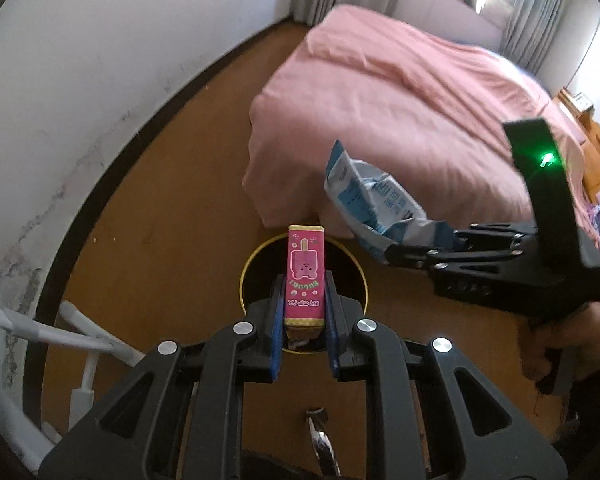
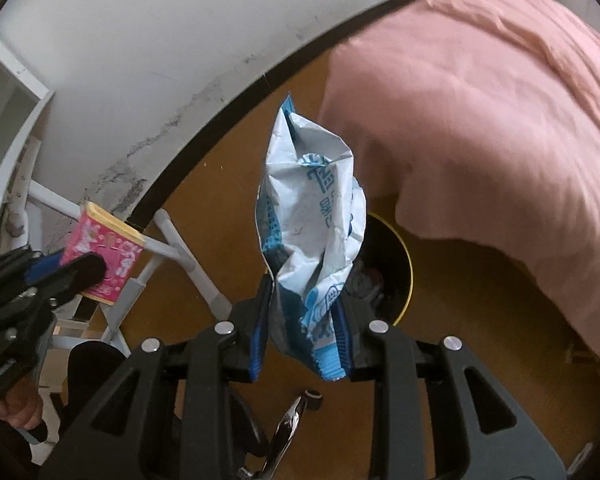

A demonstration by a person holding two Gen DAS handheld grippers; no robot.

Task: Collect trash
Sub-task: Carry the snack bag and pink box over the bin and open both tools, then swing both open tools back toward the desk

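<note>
My left gripper point(image 1: 303, 284) is shut on a pink snack box point(image 1: 305, 276) with a bear popsicle print, held above a round black bin with a yellow rim point(image 1: 245, 264) on the wooden floor. My right gripper point(image 2: 304, 292) is shut on a crumpled white and blue snack bag point(image 2: 308, 208), held over the same bin point(image 2: 408, 264). In the left wrist view the right gripper point(image 1: 396, 254) holds the bag point(image 1: 364, 200) to the right of the bin. In the right wrist view the left gripper point(image 2: 72, 268) with the box point(image 2: 100, 256) is at far left.
A bed with a pink duvet point(image 1: 400, 112) stands right behind the bin. A white wall with a dark baseboard point(image 1: 112, 168) curves along the left. A white metal frame point(image 2: 168, 240) stands by the wall. Some rubbish lies inside the bin point(image 2: 364, 280).
</note>
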